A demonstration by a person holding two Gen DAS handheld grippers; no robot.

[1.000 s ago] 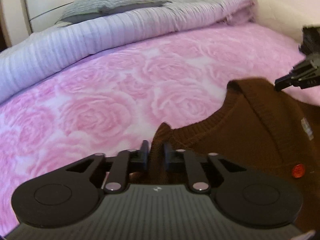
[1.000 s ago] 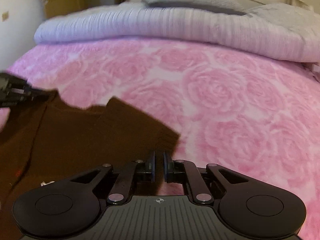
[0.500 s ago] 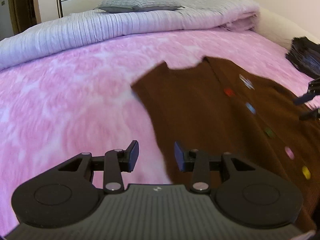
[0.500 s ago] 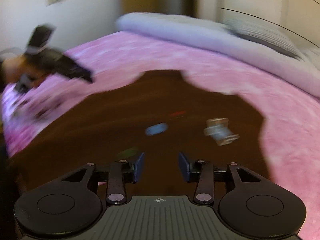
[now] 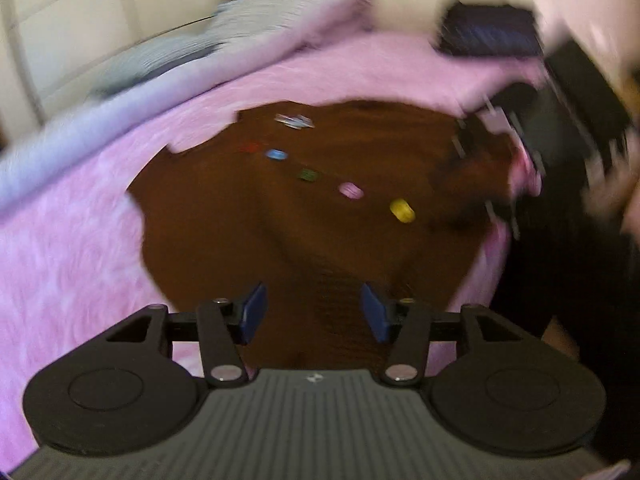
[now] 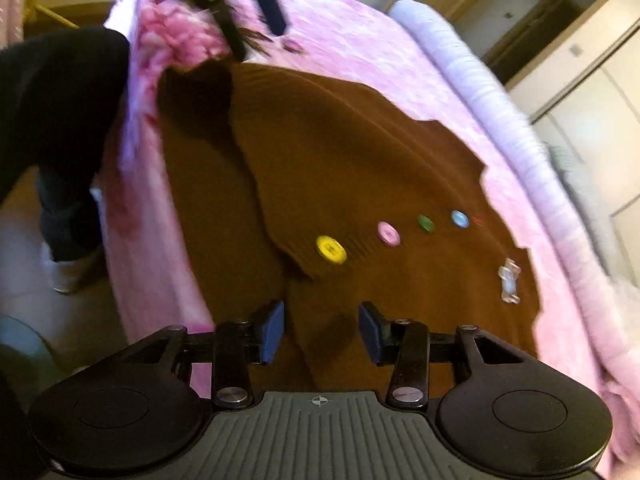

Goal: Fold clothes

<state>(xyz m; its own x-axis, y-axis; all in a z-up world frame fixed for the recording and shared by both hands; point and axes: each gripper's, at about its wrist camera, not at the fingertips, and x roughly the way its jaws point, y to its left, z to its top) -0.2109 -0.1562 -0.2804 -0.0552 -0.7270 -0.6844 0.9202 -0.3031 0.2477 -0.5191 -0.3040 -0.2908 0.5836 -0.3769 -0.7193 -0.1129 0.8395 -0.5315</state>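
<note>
A brown knit cardigan lies spread flat on the pink rose bedspread, with a row of coloured buttons down its front. My left gripper hovers over one side of it. Its jaws are opening, with only the fabric below in the gap. In the right wrist view the cardigan reaches the bed's near edge, and the yellow button sits just ahead of my right gripper, which is open over the knit. The left gripper shows blurred at the top.
A rolled lilac quilt lines the far side of the bed. A dark folded pile sits at the bed's far corner. A person's dark-trousered leg stands on the floor beside the bed edge.
Both grippers were shut on the cardigan's upper edge. They have let go, opened and swept back across the bed to its lower part. The right wrist view has rolled strongly.
</note>
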